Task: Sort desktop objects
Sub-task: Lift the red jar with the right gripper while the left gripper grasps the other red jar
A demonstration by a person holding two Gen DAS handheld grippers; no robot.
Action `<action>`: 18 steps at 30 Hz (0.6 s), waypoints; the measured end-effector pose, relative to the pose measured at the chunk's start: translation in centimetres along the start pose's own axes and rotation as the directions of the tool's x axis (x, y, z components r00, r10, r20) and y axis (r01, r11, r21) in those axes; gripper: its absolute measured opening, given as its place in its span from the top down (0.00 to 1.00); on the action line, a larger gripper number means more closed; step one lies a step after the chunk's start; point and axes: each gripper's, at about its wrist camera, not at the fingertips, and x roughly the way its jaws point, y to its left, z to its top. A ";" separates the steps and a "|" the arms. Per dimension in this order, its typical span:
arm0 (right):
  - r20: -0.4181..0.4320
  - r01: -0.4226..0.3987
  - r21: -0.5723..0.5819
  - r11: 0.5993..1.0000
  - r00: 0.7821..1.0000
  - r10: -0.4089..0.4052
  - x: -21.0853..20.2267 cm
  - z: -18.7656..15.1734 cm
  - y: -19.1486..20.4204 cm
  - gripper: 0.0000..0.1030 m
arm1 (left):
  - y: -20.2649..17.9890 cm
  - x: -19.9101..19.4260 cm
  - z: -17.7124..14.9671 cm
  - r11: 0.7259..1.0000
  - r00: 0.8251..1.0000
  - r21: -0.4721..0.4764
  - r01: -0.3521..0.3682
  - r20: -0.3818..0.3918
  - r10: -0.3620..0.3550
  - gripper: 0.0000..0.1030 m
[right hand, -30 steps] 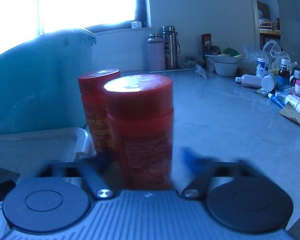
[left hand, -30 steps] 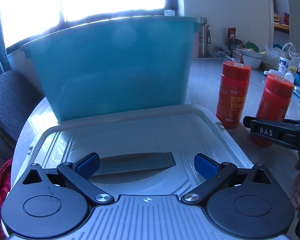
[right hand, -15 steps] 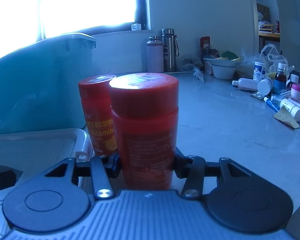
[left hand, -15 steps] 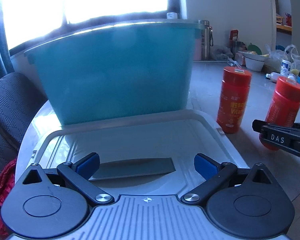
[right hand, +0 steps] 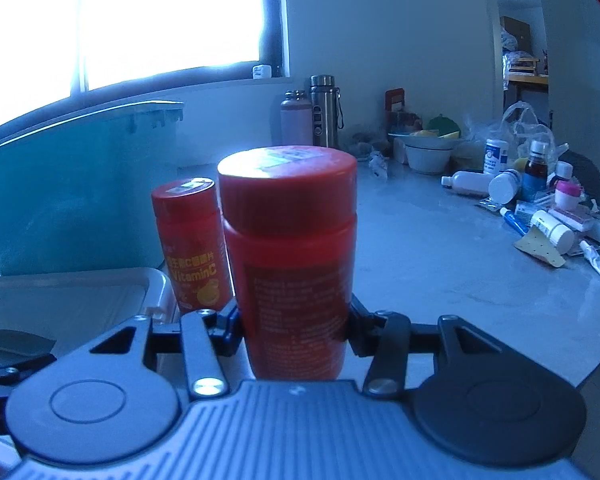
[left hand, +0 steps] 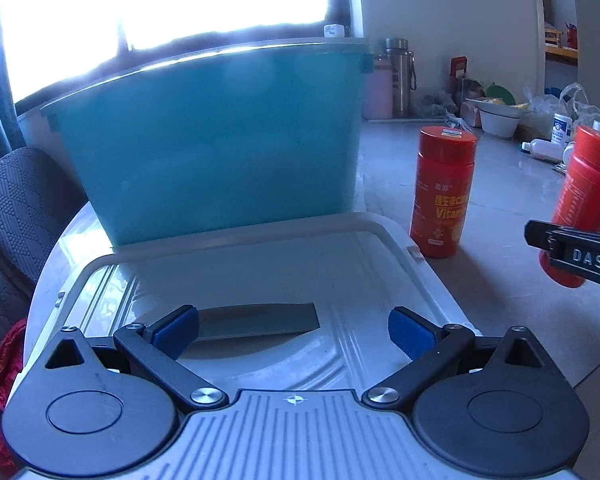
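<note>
Transfer step: right tool (right hand: 296, 322) pinches the red bottle (right hand: 290, 256), left tool (left hand: 294, 330) spread idle; next, lift over the teal bin (left hand: 216, 136) rim.

The tall red plastic bottle with a red screw cap (right hand: 290, 264) is hiding the fingertips of the right gripper (right hand: 294, 326) clamped around it, and its base is disappearing behind the gripper body. In the left wrist view this bottle (left hand: 588, 200) is being cut off by the right edge. It is also covering one side of the smaller red vitamin C bottle (right hand: 192, 244). The large teal plastic tub (left hand: 216, 136) is blocking whatever is lying inside it. Labels on the far clutter of small white bottles (right hand: 540, 200) are reading too small to tell.
</note>
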 end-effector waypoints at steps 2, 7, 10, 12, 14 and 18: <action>0.001 0.003 0.004 1.000 1.000 -0.003 -0.7 -0.1 -0.2 0.52 | -0.2 0.0 -0.1 1.000 1.000 0.002 -0.003 0.000 0.003 0.01; 0.009 0.018 0.010 1.000 1.000 -0.019 -2.5 -0.3 -0.8 0.52 | -0.7 -0.4 0.2 1.000 1.000 0.005 0.011 0.007 -0.012 0.01; 0.004 0.030 0.013 0.999 1.000 -0.030 -3.1 -0.4 -1.3 0.52 | -1.1 -0.5 0.5 1.000 1.000 -0.002 0.019 0.011 -0.019 0.01; -0.002 0.037 0.015 0.999 0.999 -0.037 -3.4 -0.5 -1.8 0.52 | -1.5 -0.6 0.7 1.000 1.000 -0.004 0.027 0.014 -0.027 0.01; -0.006 0.044 0.020 0.999 0.999 -0.044 -3.6 -0.6 -2.2 0.52 | -2.0 -0.7 1.0 0.999 0.999 0.000 0.036 0.021 -0.036 0.01; -0.005 0.052 0.017 0.998 0.999 -0.052 -3.9 -0.6 -3.0 0.52 | -3.2 -0.5 1.5 0.998 0.998 0.021 0.053 0.032 -0.053 0.01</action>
